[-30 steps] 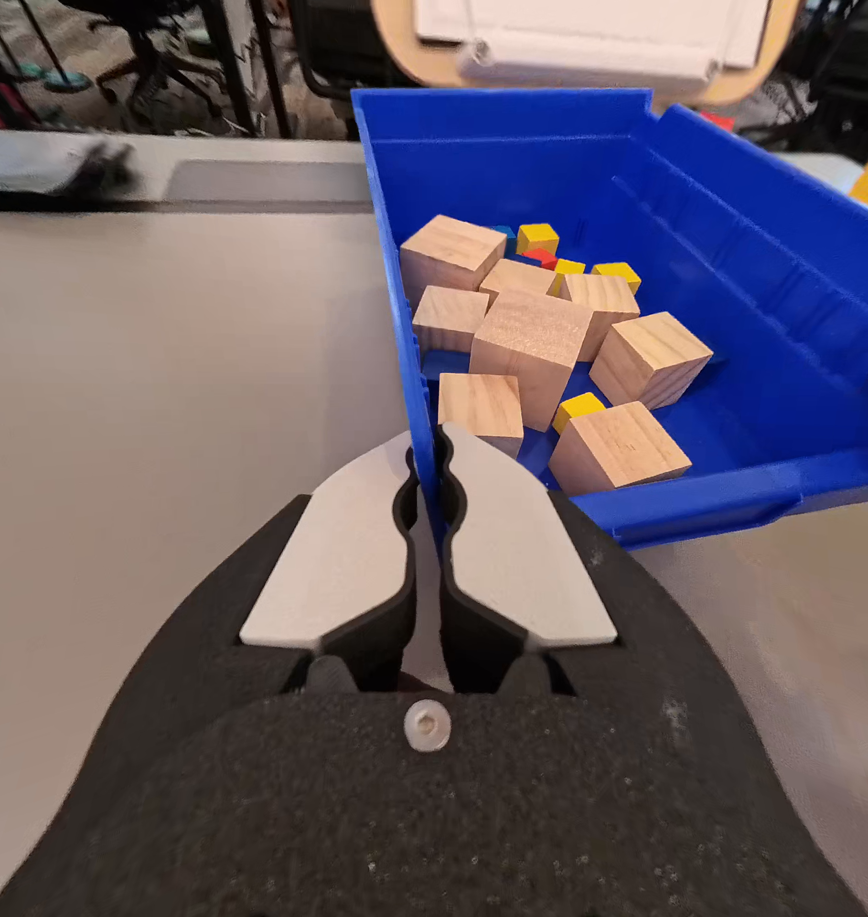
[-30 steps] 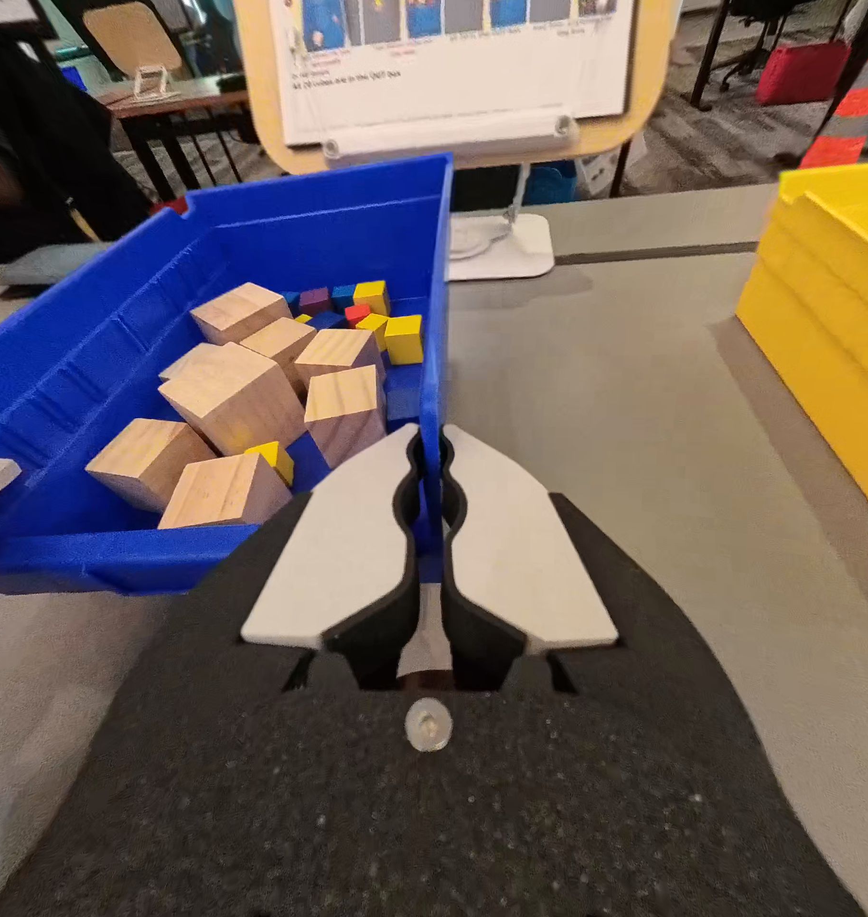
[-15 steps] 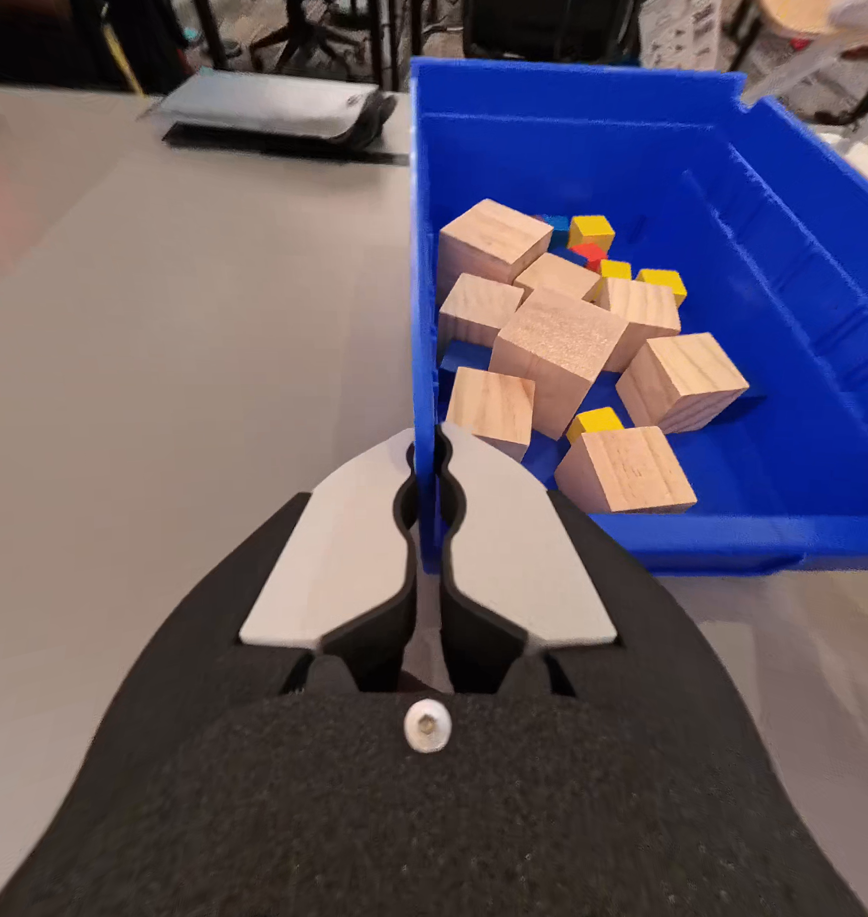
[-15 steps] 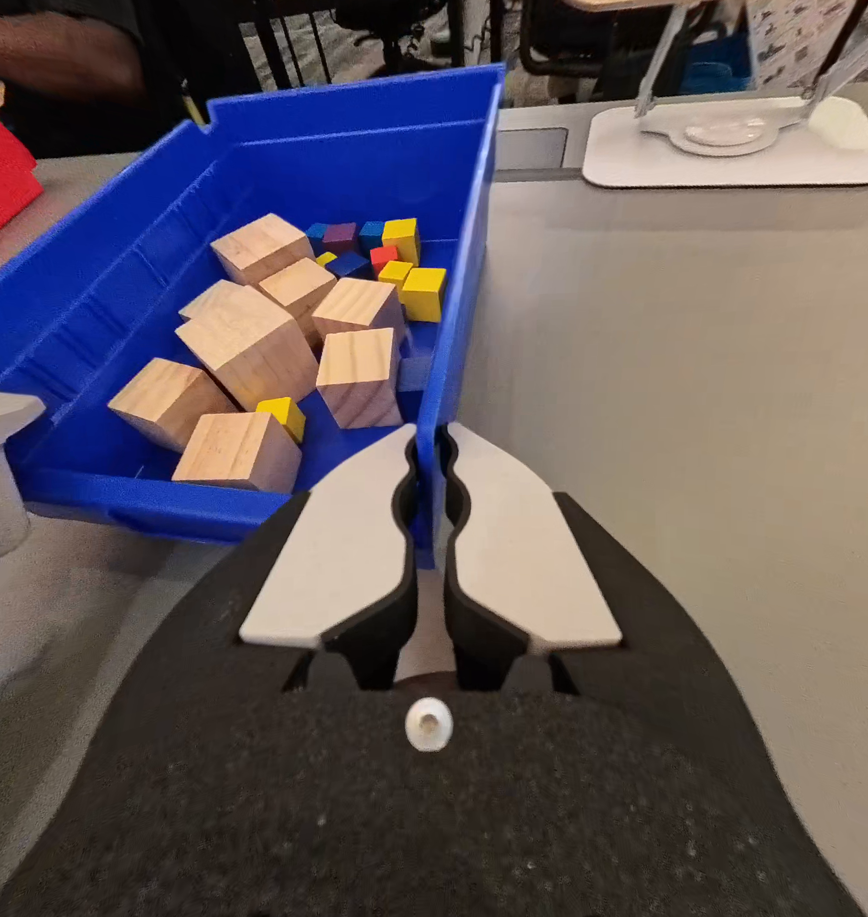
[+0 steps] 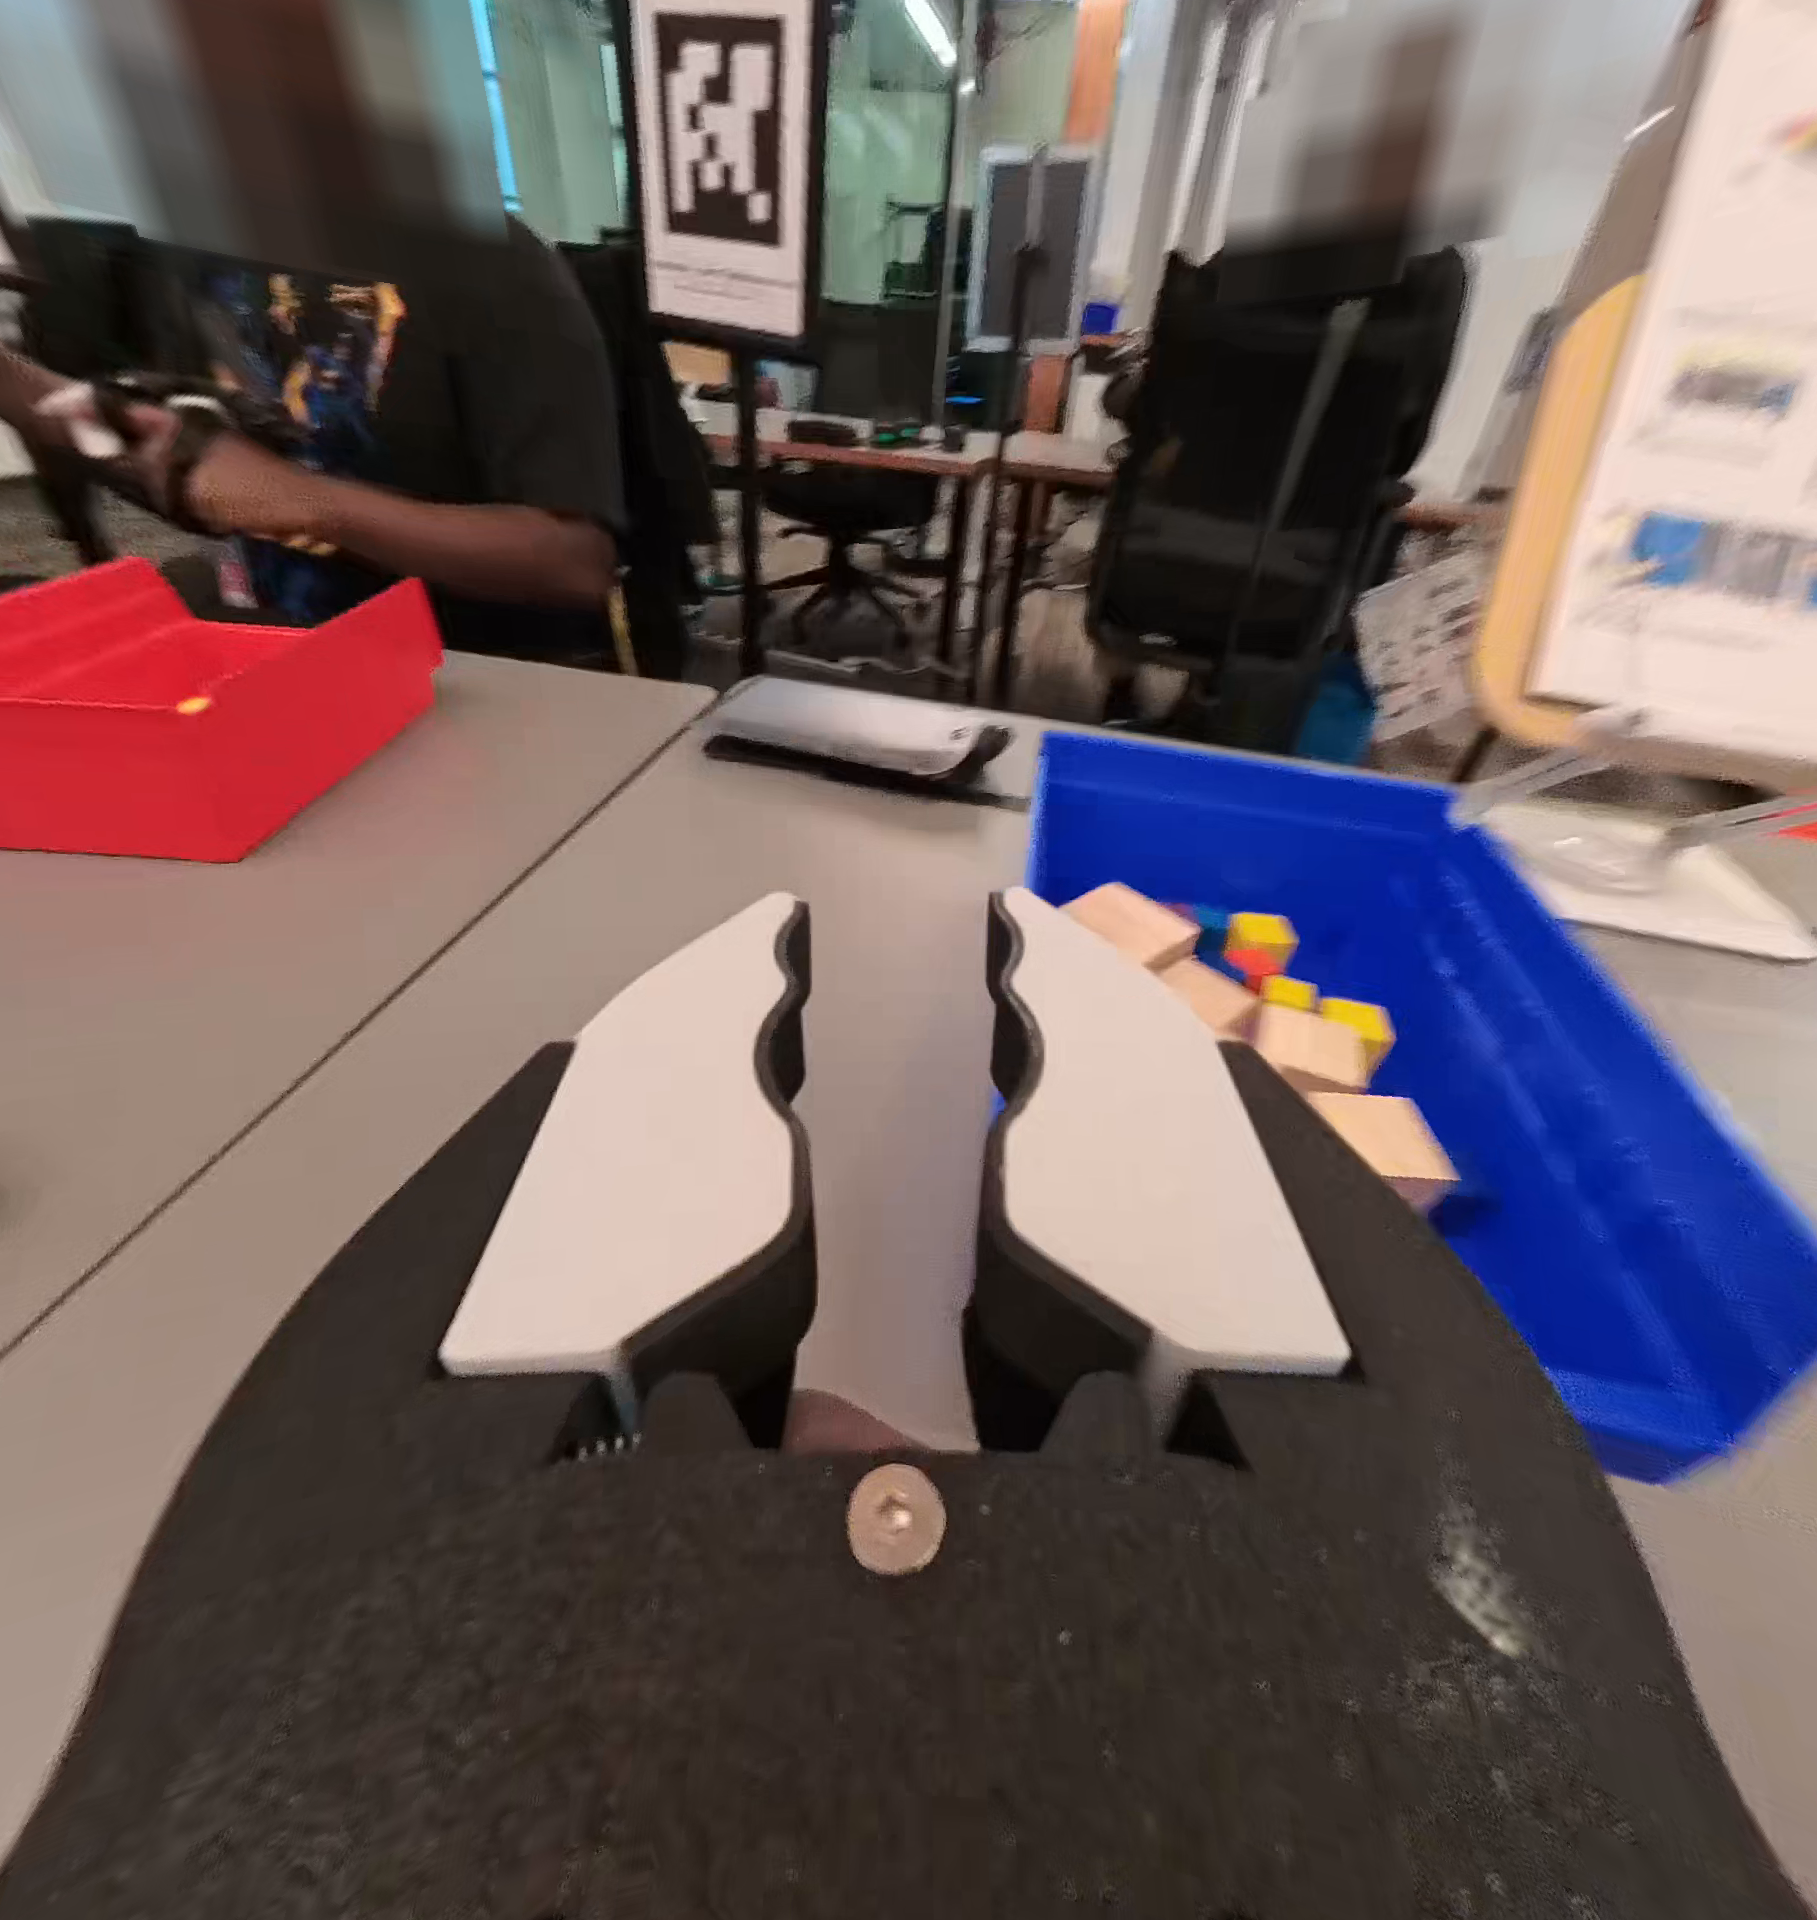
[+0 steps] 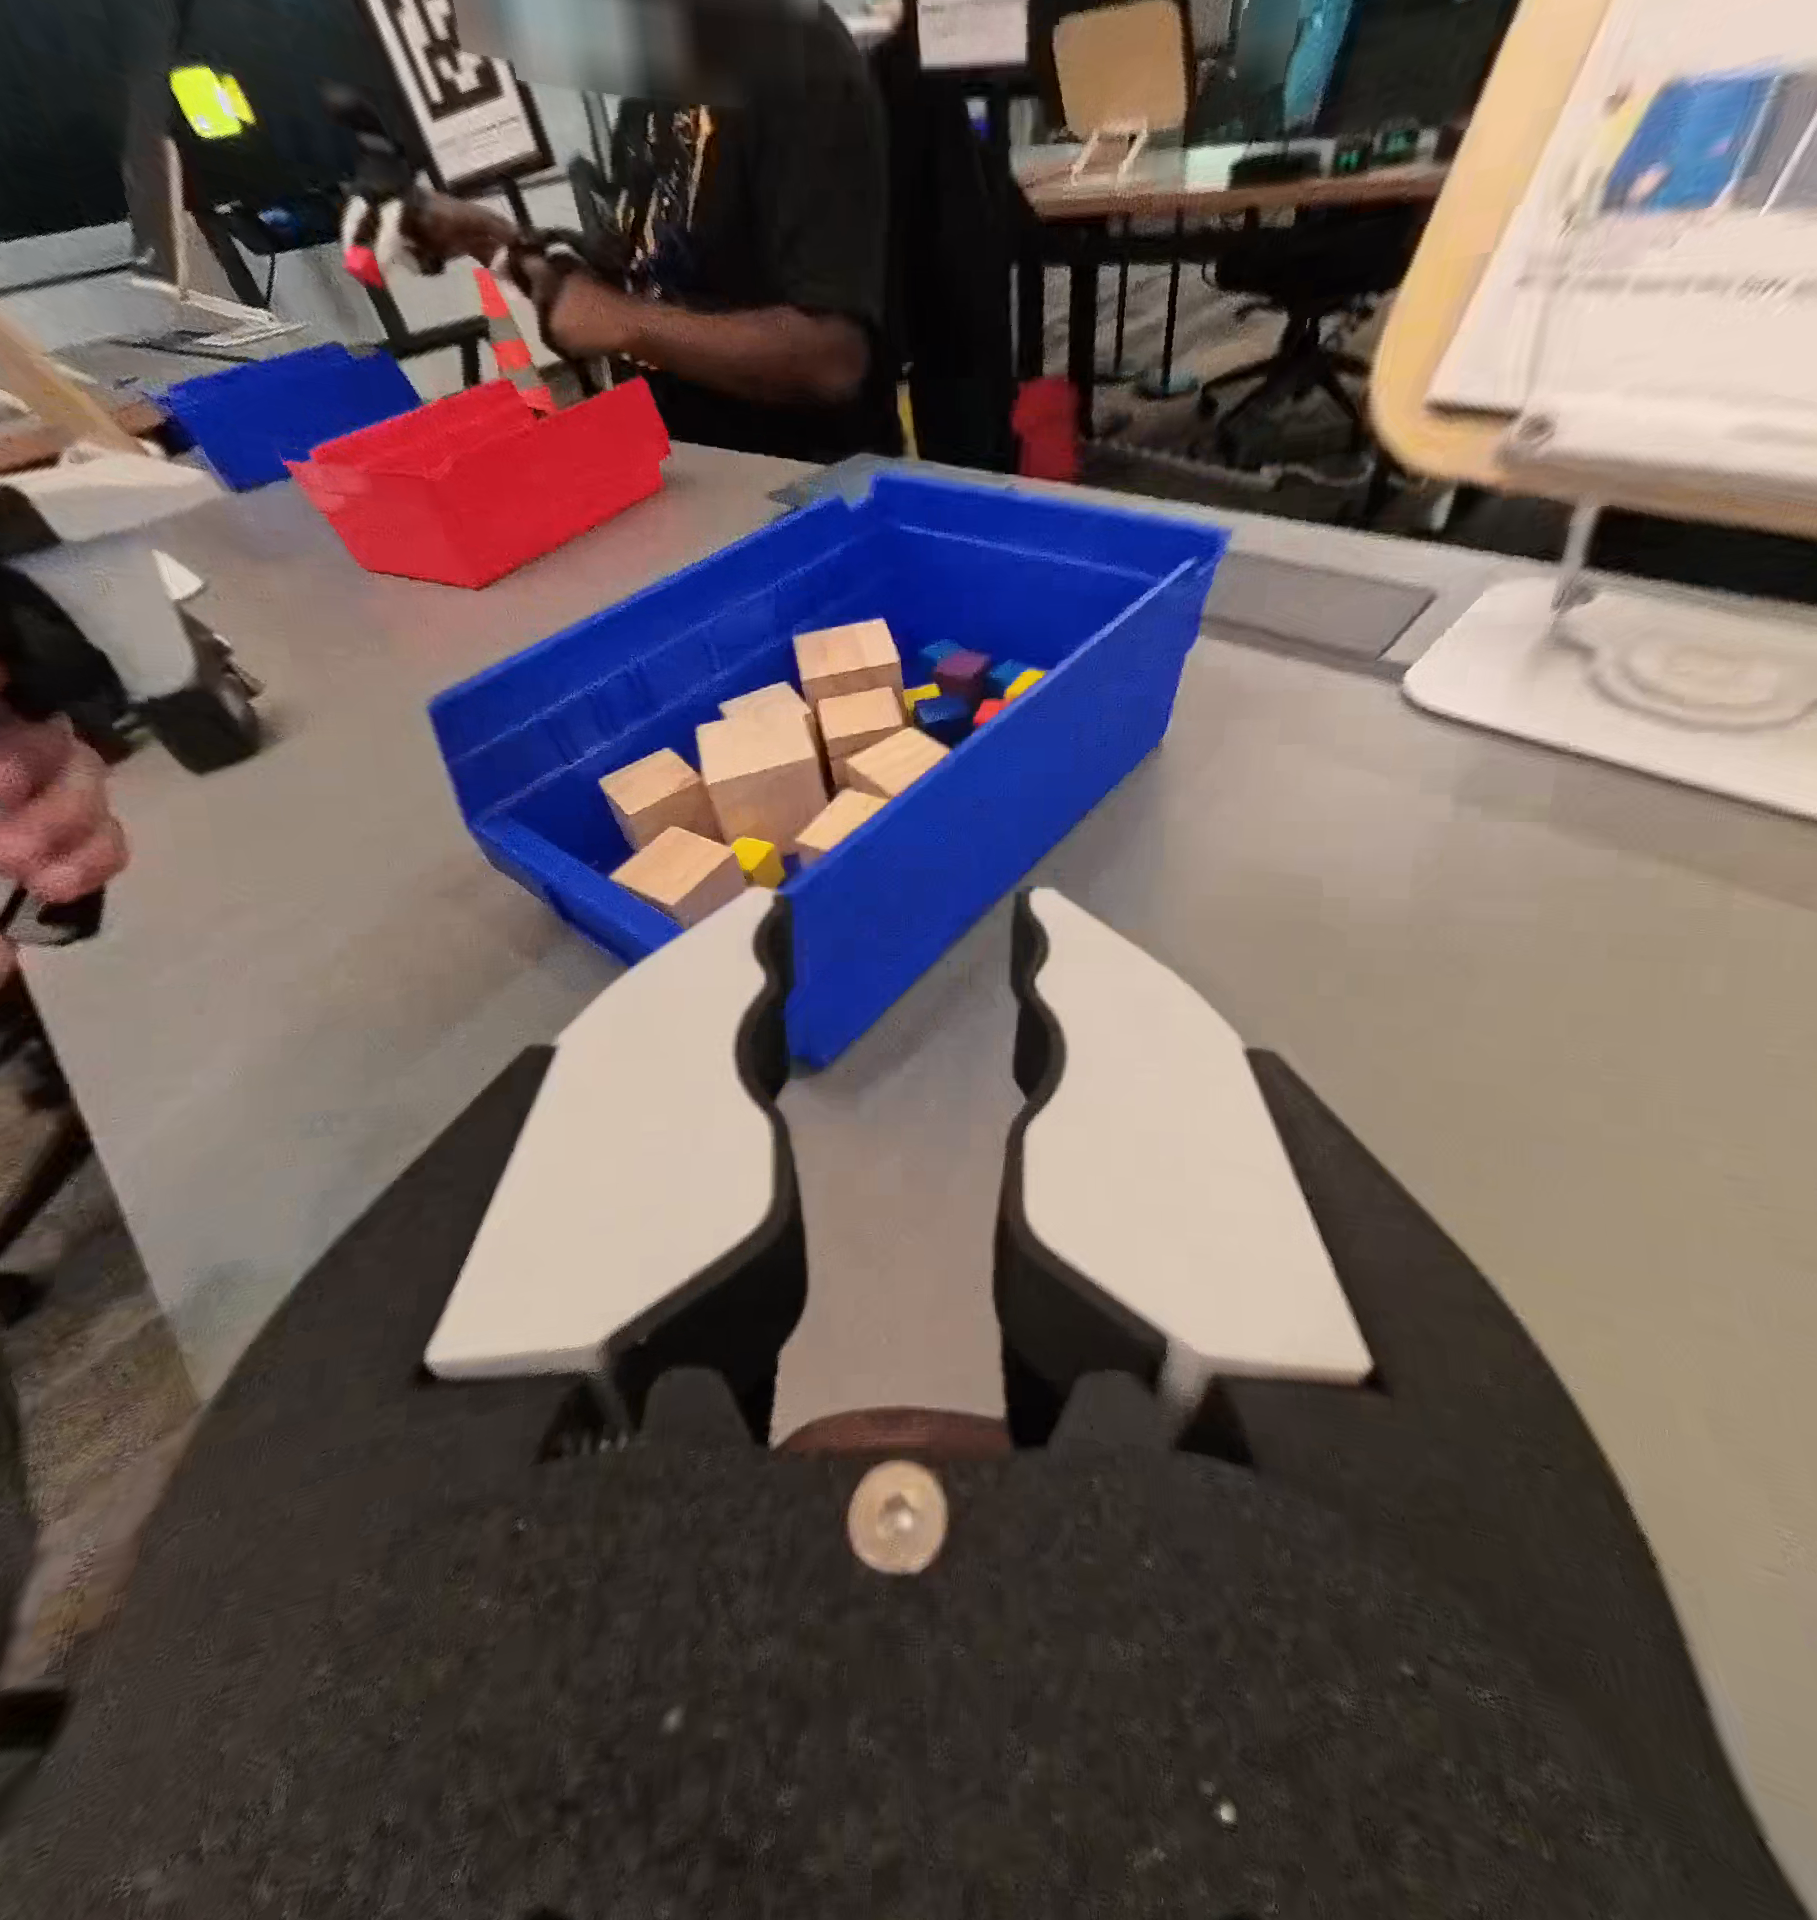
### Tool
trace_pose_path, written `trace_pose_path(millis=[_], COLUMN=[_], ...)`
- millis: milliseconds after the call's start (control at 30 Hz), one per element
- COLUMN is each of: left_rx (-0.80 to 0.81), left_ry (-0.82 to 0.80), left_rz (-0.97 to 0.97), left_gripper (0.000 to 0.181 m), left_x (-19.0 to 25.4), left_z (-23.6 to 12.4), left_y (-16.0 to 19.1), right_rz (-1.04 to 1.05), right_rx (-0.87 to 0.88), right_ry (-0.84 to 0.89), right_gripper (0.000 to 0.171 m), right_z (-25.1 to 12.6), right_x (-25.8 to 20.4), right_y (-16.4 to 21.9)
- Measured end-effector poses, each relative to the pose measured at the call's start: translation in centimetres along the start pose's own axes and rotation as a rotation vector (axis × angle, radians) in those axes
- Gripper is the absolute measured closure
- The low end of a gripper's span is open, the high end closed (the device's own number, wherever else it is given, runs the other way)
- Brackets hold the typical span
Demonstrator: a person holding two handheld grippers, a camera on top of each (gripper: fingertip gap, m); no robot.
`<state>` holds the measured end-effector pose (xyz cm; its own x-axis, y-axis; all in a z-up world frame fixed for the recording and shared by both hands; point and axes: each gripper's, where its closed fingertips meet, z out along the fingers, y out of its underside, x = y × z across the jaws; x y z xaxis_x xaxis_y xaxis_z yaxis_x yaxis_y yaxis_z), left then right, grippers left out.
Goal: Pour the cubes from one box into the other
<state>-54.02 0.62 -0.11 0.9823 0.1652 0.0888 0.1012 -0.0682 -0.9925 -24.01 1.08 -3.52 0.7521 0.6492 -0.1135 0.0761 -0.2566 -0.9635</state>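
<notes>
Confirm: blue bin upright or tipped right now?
Upright. The blue bin sits flat on the grey table, wooden cubes inside; both grippers open, clear of it.

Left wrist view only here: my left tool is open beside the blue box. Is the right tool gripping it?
Observer: No. The right tool is open too, clamped on nothing.
Operator: My finger hides the box's near end. Any cubes spilled?
Observer: None show on the table around the blue box; the wooden cubes lie inside, towards its near end.
Operator: Anything beyond the red box?
Observer: A second blue box stands just behind the red box.
</notes>
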Motion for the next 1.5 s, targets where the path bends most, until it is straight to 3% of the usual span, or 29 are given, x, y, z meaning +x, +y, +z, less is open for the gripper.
trace_pose_path(millis=[67,167,333,467,600,667,900,1233,1500], left_rx=[-0.033,-0.228,-0.326,-0.376,-0.356,-0.341,-0.306,-0.347,-0.569], left_ry=[0.098,0.187,0.23,0.166,0.202,0.204,0.235,0.239,0.313], left_rz=[-0.075,-0.149,-0.111,-0.034,-0.032,0.012,0.104,0.026,-0.052], left_gripper=[0.15,0.154,0.145,0.145,0.143,0.143,0.143,0.143,0.134], left_x=[2.2,6.4,11.7,11.4,12.0,12.2,13.3,12.9,14.2], left_z=[-1.1,-2.3,-6.2,-8.4,-7.3,-6.9,-7.5,-7.7,-8.1], left_y=[0.3,4.8,11.1,15.0,14.0,13.8,13.8,14.1,17.5], right_rz=[-0.083,-0.153,-0.09,0.209,0.413,0.452,0.355,0.256,0.254], right_rx=[0.004,0.093,0.071,0.036,0.207,0.184,0.111,0.051,0.059], right_ry=[0.048,0.368,0.702,0.765,0.621,0.635,0.658,0.656,0.668], right_gripper=[0.132,0.135,0.134,0.129,0.13,0.13,0.13,0.13,0.125], right_z=[-4.1,-13.1,-27.9,-33.7,-34.8,-34.7,-33.1,-31.6,-31.9], right_x=[4.0,14.6,27.6,32.9,34.0,34.7,34.0,32.6,32.6], right_y=[-0.9,-1.5,5.6,10.7,10.1,11.3,11.6,11.8,11.9])
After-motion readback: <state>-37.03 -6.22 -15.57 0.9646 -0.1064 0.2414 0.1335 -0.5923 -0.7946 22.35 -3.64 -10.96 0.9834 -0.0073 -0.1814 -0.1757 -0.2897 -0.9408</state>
